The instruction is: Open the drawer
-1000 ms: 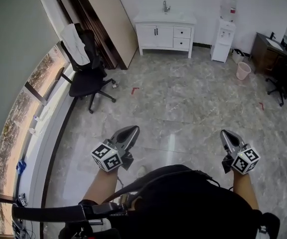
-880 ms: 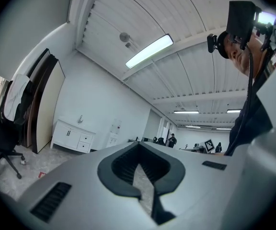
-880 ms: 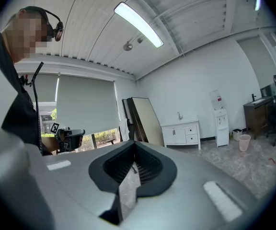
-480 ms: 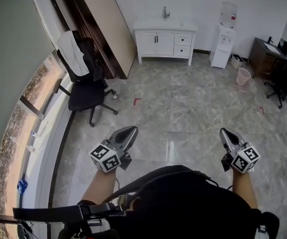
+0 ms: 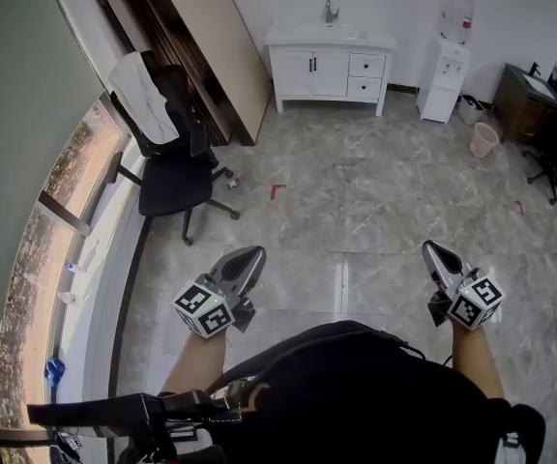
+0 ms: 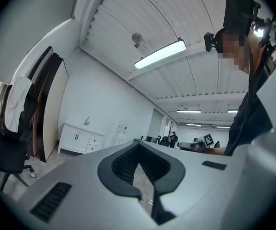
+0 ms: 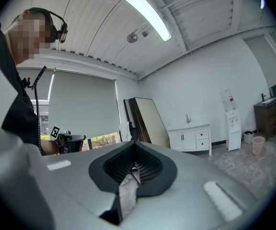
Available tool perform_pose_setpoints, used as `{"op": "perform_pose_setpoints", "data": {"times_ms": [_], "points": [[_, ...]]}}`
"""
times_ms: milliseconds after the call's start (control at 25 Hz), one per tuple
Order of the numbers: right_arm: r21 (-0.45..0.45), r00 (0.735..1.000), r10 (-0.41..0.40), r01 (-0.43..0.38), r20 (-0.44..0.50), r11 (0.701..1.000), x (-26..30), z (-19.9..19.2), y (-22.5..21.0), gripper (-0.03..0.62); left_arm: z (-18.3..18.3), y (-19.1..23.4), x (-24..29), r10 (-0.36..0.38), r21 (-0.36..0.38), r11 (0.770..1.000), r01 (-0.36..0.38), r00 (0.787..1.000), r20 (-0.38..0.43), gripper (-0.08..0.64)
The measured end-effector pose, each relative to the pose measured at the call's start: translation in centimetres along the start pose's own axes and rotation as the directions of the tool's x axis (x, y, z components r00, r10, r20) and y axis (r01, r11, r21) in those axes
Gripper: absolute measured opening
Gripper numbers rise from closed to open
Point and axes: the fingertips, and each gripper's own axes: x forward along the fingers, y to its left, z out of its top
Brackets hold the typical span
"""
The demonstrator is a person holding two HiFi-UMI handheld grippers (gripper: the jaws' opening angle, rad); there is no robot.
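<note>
In the head view the left tool (image 5: 254,254) and the right tool (image 5: 430,249) are held level in front of the person over the marble floor (image 5: 356,211). Both aim toward the white vanity cabinet (image 5: 309,72) on the far wall. Its two drawers (image 5: 366,75) sit at its right end, well apart from either tool, and an office chair (image 5: 172,167) stands far left. In the left gripper view the left tool (image 6: 139,169) is closed and empty, with the cabinet (image 6: 75,139) small and far. In the right gripper view the right tool (image 7: 131,174) is also closed on nothing, and the drawers (image 7: 201,139) are right of centre. This looks like the approach. I would get close first, spread one tool's jaws before arriving, take the pull squarely and draw straight back. Which drawer is meant I cannot tell.
</note>
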Motion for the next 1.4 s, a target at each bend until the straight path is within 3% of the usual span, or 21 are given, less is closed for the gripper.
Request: {"op": "perform_pose_setpoints", "data": {"times_ms": [160,360,720,1040,1400], "points": [[0.027,1.000,0.005,-0.005,0.003,1.000,2.0,0.1,-2.4,0.003,-0.1,1.3,1.2,0.025,-0.003,1.000,-0.025,1.000,-0.012,-0.006],[0.016,0.998,0.066,-0.066,0.017,0.998,4.3,1.0,-6.1,0.003,-0.5,1.6,4.6,0.056,0.015,0.998,-0.056,0.998,0.001,-0.006],[-0.013,0.992,0.125,-0.125,-0.008,0.992,3.3,4.3,-17.6,0.003,-0.3,-1.1,16.1,0.103,0.020,0.994,-0.104,0.994,0.037,-0.006],[0.006,0.993,0.117,-0.117,-0.007,0.993,1.1,5.4,-27.4,0.003,-2.8,-4.2,26.5,0.074,0.003,0.997,-0.074,0.997,-0.005,-0.006],[0.025,0.998,0.068,-0.068,-0.016,0.997,3.9,5.2,-31.6,0.003,-2.1,-0.5,32.4,0.016,0.000,1.000,-0.016,1.000,-0.012,-0.006]]}}
